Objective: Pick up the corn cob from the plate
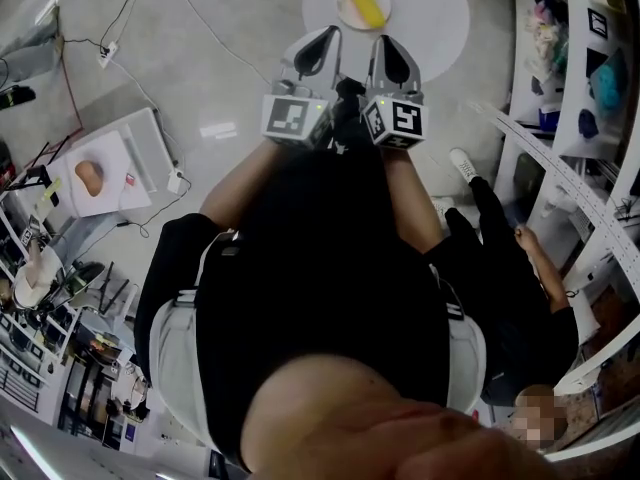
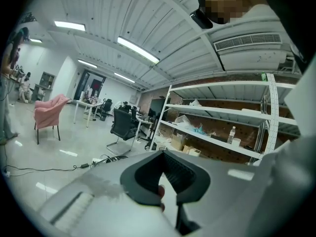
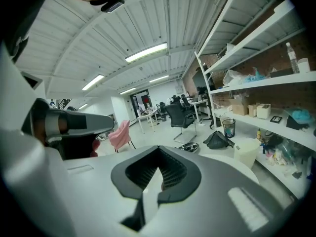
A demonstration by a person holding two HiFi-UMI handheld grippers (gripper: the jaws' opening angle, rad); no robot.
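A yellow corn cob [image 1: 366, 3] lies on a small plate [image 1: 344, 12] on a round white table [image 1: 430, 23] at the top of the head view. My two grippers are held side by side in front of my chest and point toward that table, short of its near edge. The left gripper [image 1: 330, 32] has its jaws together with nothing between them, and so does the right gripper [image 1: 384, 40]. Both gripper views look across the room and show neither the plate nor the corn; the left gripper [image 2: 163, 153] and right gripper [image 3: 159, 148] tips meet.
White shelving [image 1: 565, 158] runs down the right side, with a second person [image 1: 510, 268] crouched beside it. A cluttered desk [image 1: 100, 173] stands at the left, and cables [image 1: 120, 33] trail over the floor. Far off are a black office chair [image 2: 123, 125] and a pink chair [image 2: 49, 110].
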